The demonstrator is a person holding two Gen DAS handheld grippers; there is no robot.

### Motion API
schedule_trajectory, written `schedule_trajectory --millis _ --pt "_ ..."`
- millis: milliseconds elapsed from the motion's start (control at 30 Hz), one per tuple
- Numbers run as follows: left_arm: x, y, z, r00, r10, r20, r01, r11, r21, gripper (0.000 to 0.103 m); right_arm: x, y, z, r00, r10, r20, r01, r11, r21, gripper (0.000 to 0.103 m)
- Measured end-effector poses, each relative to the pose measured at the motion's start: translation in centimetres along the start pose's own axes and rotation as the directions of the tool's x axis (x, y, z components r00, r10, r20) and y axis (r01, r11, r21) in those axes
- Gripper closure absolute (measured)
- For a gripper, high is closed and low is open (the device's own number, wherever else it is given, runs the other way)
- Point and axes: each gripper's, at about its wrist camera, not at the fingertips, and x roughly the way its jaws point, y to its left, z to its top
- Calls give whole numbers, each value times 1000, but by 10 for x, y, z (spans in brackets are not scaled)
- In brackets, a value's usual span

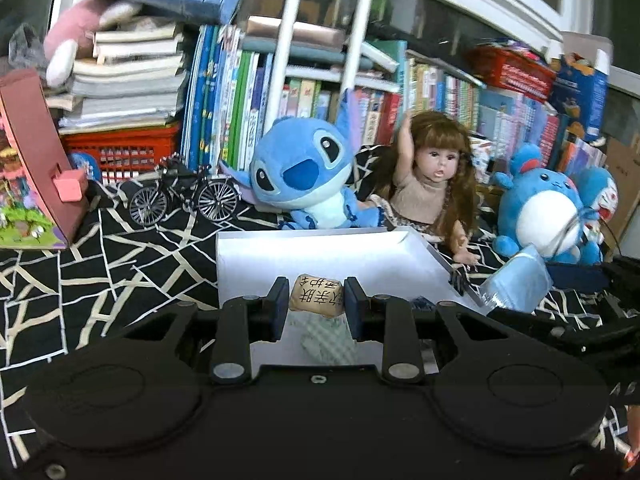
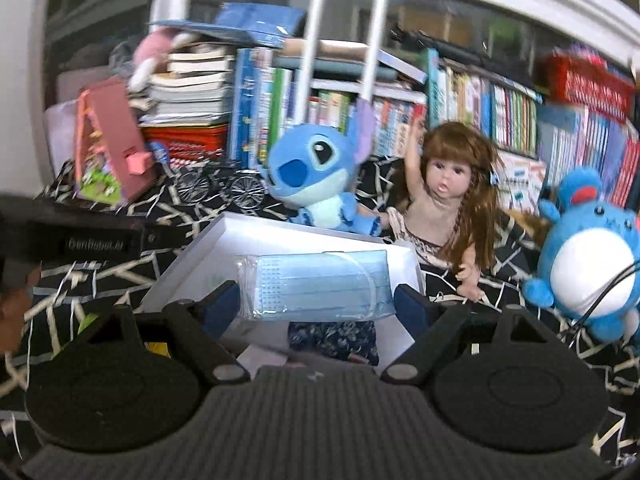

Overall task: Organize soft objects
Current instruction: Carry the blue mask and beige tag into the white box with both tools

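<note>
Left wrist view shows the left tongs (image 1: 316, 300) closed narrowly on a small beige pouch (image 1: 317, 295) with printed characters, its two sides pressed by the dark pads (image 1: 280, 306). The pouch hangs just over the near part of the white box (image 1: 248, 256), so I judge it is being brought in to lie there. Below it in the box lies something pale green and checked (image 1: 326, 340), already stored.

In the right wrist view, the right tongs (image 2: 316, 304) are spread wide, and between them is a packet of blue face masks (image 2: 316, 286) in clear wrap. The packet seems to fill the gap, but I cannot tell if the pads truly press it or it only rests between them. It is also above the white box, and under it a dark flowered cloth (image 2: 334, 340) lies inside. The wide opening fits the long side of the packet.

The box stands on a surface covered with a black cloth (image 1: 100, 264) with pale lines. Behind the box sit a blue plush (image 1: 300, 172), a doll (image 1: 432, 176) with long brown hair, and a round blue plush (image 1: 540, 208), all leaning toward the books (image 1: 224, 96). They are apart from the box and not yet collected.
</note>
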Motion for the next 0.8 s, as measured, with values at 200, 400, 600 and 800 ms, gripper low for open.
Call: schedule_trajectory --millis 200,400,600,800 --pt "49 5 20 995 13 -96 -19 998 -61 75 45 -26 20 993 34 -111 -22 994 112 18" --pt "99 9 26 980 69 -186 -85 993 -81 75 90 -37 25 983 49 -175 -20 986 166 18" --pt "135 8 26 971 73 -229 -92 993 -74 75 135 -47 20 967 54 -249 -6 981 192 17" --pt "166 7 27 961 56 -271 -81 993 -82 75 168 -58 8 954 69 -292 10 966 260 17"
